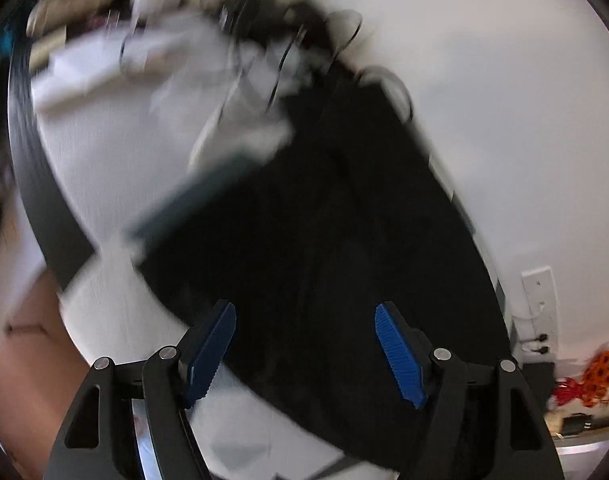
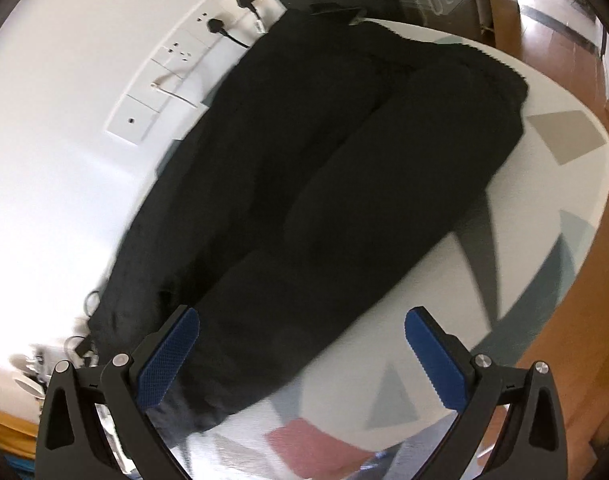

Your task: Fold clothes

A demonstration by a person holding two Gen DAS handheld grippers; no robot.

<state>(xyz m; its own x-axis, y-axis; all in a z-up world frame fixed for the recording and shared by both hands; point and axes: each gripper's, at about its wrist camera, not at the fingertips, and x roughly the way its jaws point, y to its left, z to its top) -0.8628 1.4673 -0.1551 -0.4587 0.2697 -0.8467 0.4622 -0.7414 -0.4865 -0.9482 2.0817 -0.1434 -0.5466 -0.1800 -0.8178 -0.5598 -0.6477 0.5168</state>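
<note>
Round white tabletop [image 2: 544, 92] with grey, teal and pink triangle shapes, against a white wall with a row of socket plates [image 2: 176, 54]; wooden floor [image 2: 584, 280] beyond its edge. One black garment [image 2: 344, 160], soft and matte, spread lengthwise along the wall-side edge. Two tools: left hand-held gripper [image 1: 304, 350] and right hand-held gripper [image 2: 302, 354], blue ribbed pads apart, holding nothing.

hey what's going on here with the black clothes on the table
A person is folding a black garment spread on a round white table by the wall, using handheld tongs. The left tongs and right tongs both hang open above the fabric, gripping nothing. The left view is blurred.
</note>
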